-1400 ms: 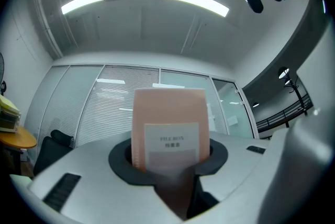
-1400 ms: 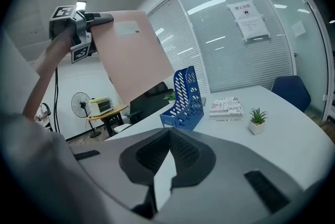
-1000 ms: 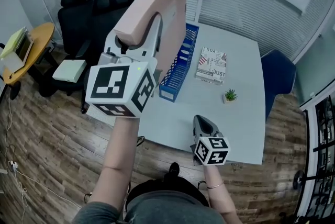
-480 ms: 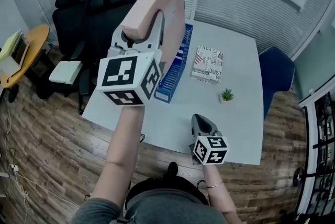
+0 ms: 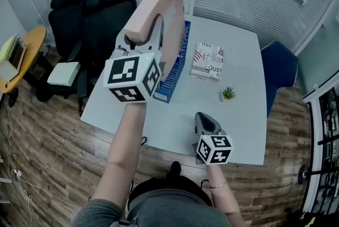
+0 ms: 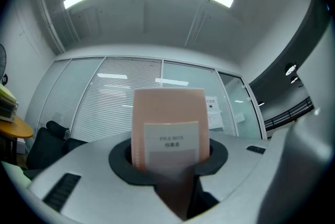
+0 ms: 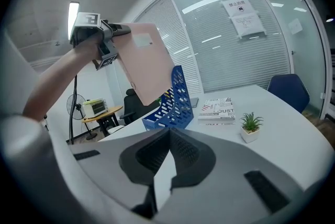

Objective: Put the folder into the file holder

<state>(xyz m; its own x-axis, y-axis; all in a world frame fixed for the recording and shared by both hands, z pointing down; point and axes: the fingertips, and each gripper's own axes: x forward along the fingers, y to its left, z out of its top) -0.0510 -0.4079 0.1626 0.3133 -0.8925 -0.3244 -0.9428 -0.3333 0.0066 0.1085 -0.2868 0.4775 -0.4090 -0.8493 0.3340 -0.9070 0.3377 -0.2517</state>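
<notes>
A pink box folder (image 5: 165, 11) is up in the air, tilted, with my left gripper (image 5: 154, 35) shut on its lower end. In the left gripper view the folder's (image 6: 168, 118) labelled spine stands between the jaws of the left gripper (image 6: 170, 165). The folder hangs above the near left side of the blue file holder (image 5: 173, 68), which stands on the white table (image 5: 241, 120). My right gripper (image 5: 205, 123) is shut and empty, low over the table's front edge. From the right gripper (image 7: 162, 165) I see the folder (image 7: 144, 60) held above the file holder (image 7: 175, 102).
A stack of books (image 5: 207, 60) lies right of the holder, with a small potted plant (image 5: 229, 94) in front of it. Black office chairs (image 5: 100, 14) stand left of the table, a blue chair (image 5: 278, 69) on the right and a round yellow table (image 5: 18, 53) far left.
My left gripper has carried the folder a little to the right, closer over the file holder. The right gripper has stayed where it was.
</notes>
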